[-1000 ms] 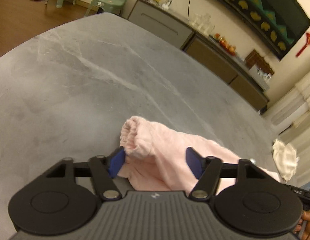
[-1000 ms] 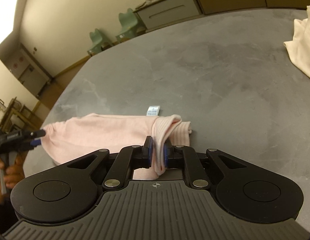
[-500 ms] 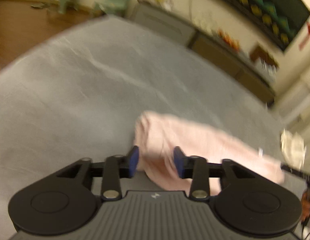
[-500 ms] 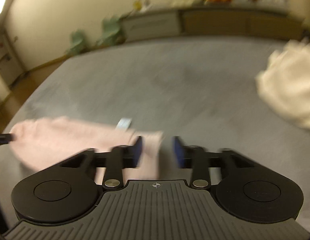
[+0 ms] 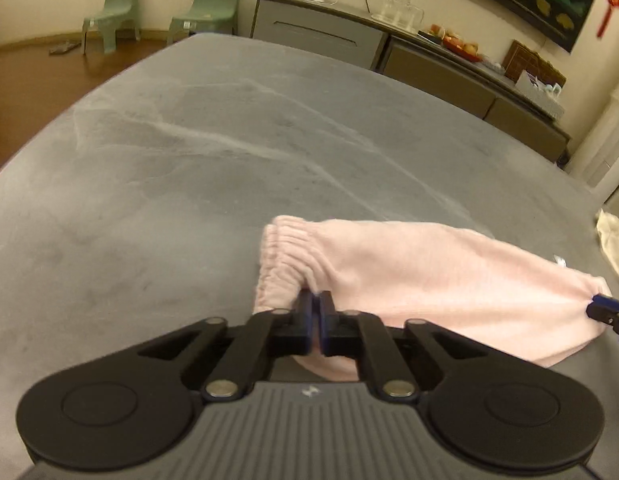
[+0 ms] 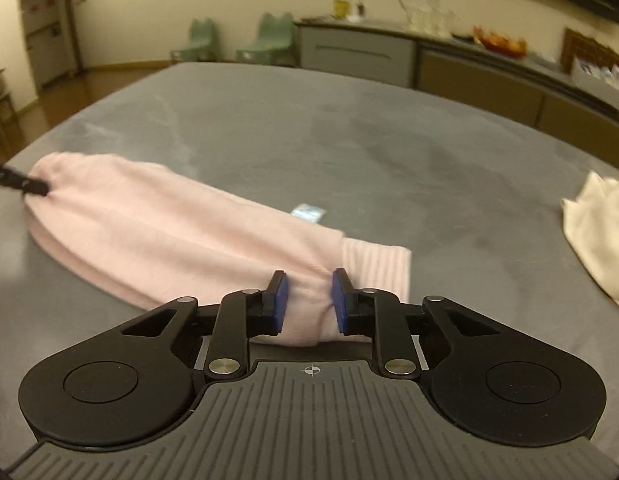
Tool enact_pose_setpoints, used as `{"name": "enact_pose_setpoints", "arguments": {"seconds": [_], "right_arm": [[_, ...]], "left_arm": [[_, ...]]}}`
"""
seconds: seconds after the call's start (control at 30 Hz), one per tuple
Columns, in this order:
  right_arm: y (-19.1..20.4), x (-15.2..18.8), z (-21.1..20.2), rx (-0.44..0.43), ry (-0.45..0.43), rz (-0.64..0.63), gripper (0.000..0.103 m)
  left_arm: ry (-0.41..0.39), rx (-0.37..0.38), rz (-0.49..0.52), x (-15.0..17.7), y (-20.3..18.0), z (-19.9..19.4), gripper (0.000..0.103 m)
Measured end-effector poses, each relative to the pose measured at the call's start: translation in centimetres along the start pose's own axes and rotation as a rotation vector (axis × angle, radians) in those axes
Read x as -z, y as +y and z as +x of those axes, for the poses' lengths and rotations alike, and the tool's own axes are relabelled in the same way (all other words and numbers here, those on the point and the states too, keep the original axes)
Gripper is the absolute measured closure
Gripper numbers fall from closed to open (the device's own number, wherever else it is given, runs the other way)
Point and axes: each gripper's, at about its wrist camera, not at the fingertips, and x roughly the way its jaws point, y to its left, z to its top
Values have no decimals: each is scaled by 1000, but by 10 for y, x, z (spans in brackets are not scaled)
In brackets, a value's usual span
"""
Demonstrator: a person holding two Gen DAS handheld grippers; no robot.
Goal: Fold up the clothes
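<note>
Left gripper (image 5: 318,312) has just clamped tight on the elastic waistband end of the pink trousers (image 5: 409,276), where a second ago it stood wide. Right gripper (image 6: 308,300) has let go its pinch near the ribbed cuff and now sits partly parted around bunched cloth. The trousers lie stretched across the grey surface (image 5: 189,168) between them, probably being regripped before folding.

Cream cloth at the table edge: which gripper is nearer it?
Right. The right gripper straddles the pink garment's cuff end beside the cream cloth; the left gripper pinches the far waistband end.
</note>
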Motion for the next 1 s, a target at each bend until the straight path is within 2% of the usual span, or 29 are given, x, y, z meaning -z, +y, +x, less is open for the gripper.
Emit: {"name": "enact_pose_setpoints", "arguments": {"seconds": [0.07, 0.1, 0.13, 0.2, 0.27, 0.37, 0.4, 0.5, 0.63, 0.7, 0.77, 0.8, 0.83, 0.87, 0.9, 0.93, 1.0], "right_arm": [[-1, -3, -7, -7, -10, 10, 78], [-1, -5, -11, -10, -15, 16, 76], [-1, -7, -14, -14, -20, 21, 76], [-1, -10, -20, -21, -26, 30, 73], [-5, -7, -17, -16, -6, 53, 71], [-20, -4, -20, 6, -1, 126, 69], [-25, -3, -21, 14, 0, 150, 67], [-39, -1, -23, 36, 5, 223, 46], [-59, 2, -25, 64, 12, 321, 46], [-65, 5, -12, 58, 30, 365, 46], [-61, 7, 2, 36, 36, 352, 48], [-52, 8, 5, 54, 29, 297, 51], [-43, 9, 8, 73, 23, 243, 68], [-35, 10, 11, 89, 17, 195, 74], [-34, 10, 11, 92, 14, 197, 76], [-33, 10, 12, 95, 12, 199, 86], [-26, 7, 7, 121, -2, 178, 95]], "left_arm": [[-33, 25, -1, 2, 0, -13, 88], [-57, 45, 32, 5, -6, -23, 78], [-71, 59, 67, 9, -13, -30, 75], [-39, 50, 113, 17, -19, -26, 74], [1, 16, 117, 22, -17, -13, 79], [41, -2, 114, 24, -16, -3, 81], [33, 12, 104, 23, -14, -5, 80], [-9, 41, 88, 15, -12, -16, 73], [-60, 92, 75, 5, -23, -33, 64], [-71, 125, 77, -1, -35, -38, 62], [-75, 158, 88, -6, -47, -40, 60], [-82, 176, 99, -7, -54, -43, 60], [-95, 191, 108, -7, -60, -47, 58], [-104, 199, 110, -9, -63, -47, 57], [-109, 209, 104, -9, -65, -48, 57], [-118, 228, 96, -10, -65, -49, 57], [-134, 247, 72, -12, -61, -47, 57]]}}
